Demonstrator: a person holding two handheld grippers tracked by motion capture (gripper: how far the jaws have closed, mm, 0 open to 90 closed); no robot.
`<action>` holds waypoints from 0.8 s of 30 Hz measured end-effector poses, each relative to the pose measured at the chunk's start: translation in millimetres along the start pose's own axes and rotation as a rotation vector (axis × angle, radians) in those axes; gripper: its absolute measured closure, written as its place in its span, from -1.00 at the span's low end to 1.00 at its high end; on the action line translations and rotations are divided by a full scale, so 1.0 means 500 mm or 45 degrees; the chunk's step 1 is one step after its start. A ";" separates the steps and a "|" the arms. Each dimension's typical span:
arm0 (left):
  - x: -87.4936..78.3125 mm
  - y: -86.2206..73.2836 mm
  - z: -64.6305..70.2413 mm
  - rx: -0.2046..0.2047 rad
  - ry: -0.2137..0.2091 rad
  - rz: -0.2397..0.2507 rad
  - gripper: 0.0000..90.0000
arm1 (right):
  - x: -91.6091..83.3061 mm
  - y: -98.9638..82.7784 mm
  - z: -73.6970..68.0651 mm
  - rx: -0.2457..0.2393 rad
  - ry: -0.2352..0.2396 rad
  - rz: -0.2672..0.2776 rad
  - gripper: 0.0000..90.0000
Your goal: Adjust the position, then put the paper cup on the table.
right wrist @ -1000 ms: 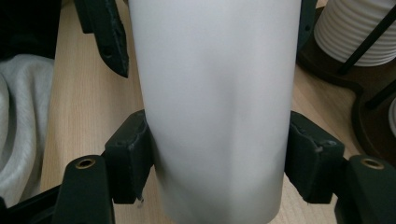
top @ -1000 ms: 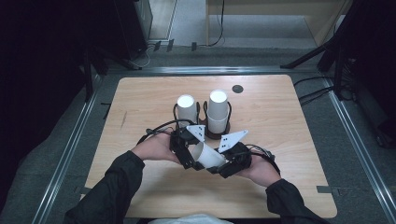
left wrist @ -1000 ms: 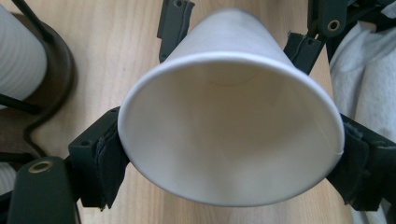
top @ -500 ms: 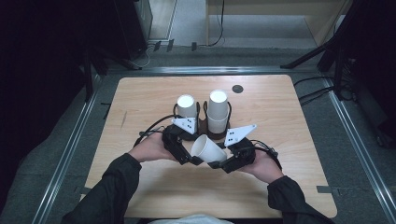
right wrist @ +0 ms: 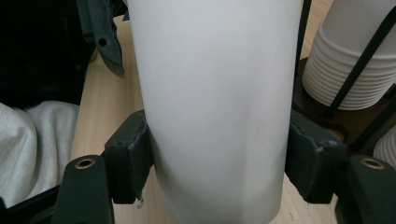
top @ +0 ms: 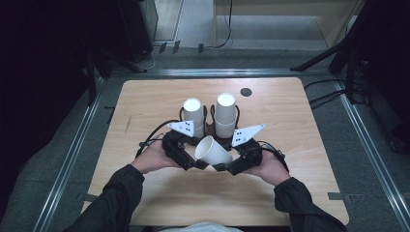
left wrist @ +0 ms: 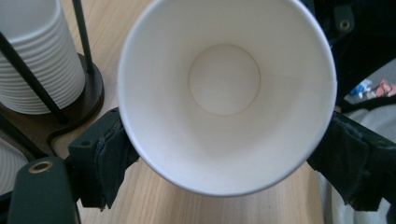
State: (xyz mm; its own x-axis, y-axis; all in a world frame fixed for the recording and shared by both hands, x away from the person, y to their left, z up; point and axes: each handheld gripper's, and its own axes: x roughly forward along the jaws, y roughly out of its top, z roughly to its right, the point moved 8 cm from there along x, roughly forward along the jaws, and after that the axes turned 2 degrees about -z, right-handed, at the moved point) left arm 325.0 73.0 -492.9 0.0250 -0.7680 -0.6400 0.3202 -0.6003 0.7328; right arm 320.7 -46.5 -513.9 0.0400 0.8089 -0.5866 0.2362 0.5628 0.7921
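A white paper cup [top: 212,151] hangs tilted above the table between my two grippers, its mouth turned up and to the left. My right gripper [top: 223,166] is shut on the cup's body [right wrist: 215,107], one pad pressed on each side. My left gripper [top: 198,163] looks straight into the open cup [left wrist: 224,84]. Its jaws stand wide on either side of the rim. The rim overlaps both pads [left wrist: 109,158], so I cannot see whether they press on it.
Two stacks of upside-down white cups [top: 193,113] [top: 225,113] stand in a black wire holder just behind the hands. A small black disc [top: 246,92] lies near the far edge of the wooden table [top: 300,135]. Metal rails run along both sides.
The cup has tipped from lying low between the grippers to mouth-up and sits a little higher. The left gripper has shifted slightly left; the right hand has hardly moved.
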 end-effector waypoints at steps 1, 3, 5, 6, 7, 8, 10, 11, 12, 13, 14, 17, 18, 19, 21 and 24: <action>-0.003 0.003 0.001 -0.008 -0.010 0.019 -0.71 | 0.001 0.001 0.000 0.000 -0.001 0.002 -0.30; -0.006 0.007 0.005 -0.032 -0.022 0.051 -0.72 | 0.000 0.004 0.001 0.000 0.005 0.015 -0.30; -0.008 0.008 0.005 -0.034 -0.025 0.065 -0.72 | -0.001 0.008 -0.001 0.010 0.019 0.032 -0.30; -0.008 0.007 0.004 -0.046 -0.033 0.070 -0.72 | -0.001 0.010 0.000 0.003 0.017 0.037 -0.30; -0.007 0.007 0.003 -0.047 -0.033 0.075 -0.72 | 0.000 0.011 0.000 0.002 0.019 0.036 -0.30; -0.006 0.006 0.003 -0.051 -0.034 0.075 -0.72 | 0.000 0.011 -0.001 0.003 0.017 0.035 -0.30; -0.004 0.006 0.001 -0.045 -0.032 0.077 -0.71 | -0.001 0.011 -0.002 0.007 0.023 0.034 -0.30; -0.003 0.005 0.002 -0.052 -0.041 0.074 -0.71 | 0.000 0.012 -0.001 0.003 0.018 0.037 -0.30; -0.003 0.006 0.002 -0.050 -0.035 0.080 -0.71 | 0.000 0.013 0.000 0.007 0.024 0.041 -0.30; -0.003 0.007 0.002 -0.047 -0.030 0.087 -0.71 | 0.000 0.013 -0.001 0.015 0.031 0.044 -0.30; -0.002 0.009 0.003 -0.056 -0.038 0.096 -0.70 | 0.000 0.014 -0.001 0.017 0.033 0.046 -0.30; -0.003 0.014 0.004 -0.070 -0.051 0.130 -0.69 | 0.002 0.016 -0.002 0.010 0.040 0.053 -0.30; -0.002 0.015 0.005 -0.078 -0.056 0.139 -0.69 | 0.003 0.017 -0.003 0.011 0.046 0.056 -0.30; -0.001 0.015 0.005 -0.079 -0.055 0.139 -0.69 | 0.004 0.017 -0.004 0.013 0.049 0.058 -0.30; 0.001 0.016 0.007 -0.075 -0.059 0.140 -0.69 | 0.005 0.019 -0.007 0.014 0.056 0.063 -0.30; 0.001 0.019 0.009 -0.077 -0.063 0.157 -0.68 | 0.006 0.020 -0.008 0.009 0.060 0.066 -0.30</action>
State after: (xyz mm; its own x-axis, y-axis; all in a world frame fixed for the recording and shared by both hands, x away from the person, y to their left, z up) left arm 323.8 65.8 -485.4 0.0214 -0.8461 -0.5326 0.3743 -0.4872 0.7890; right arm 319.1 -37.7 -506.9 0.0065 0.8443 -0.5358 0.2422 0.5186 0.8200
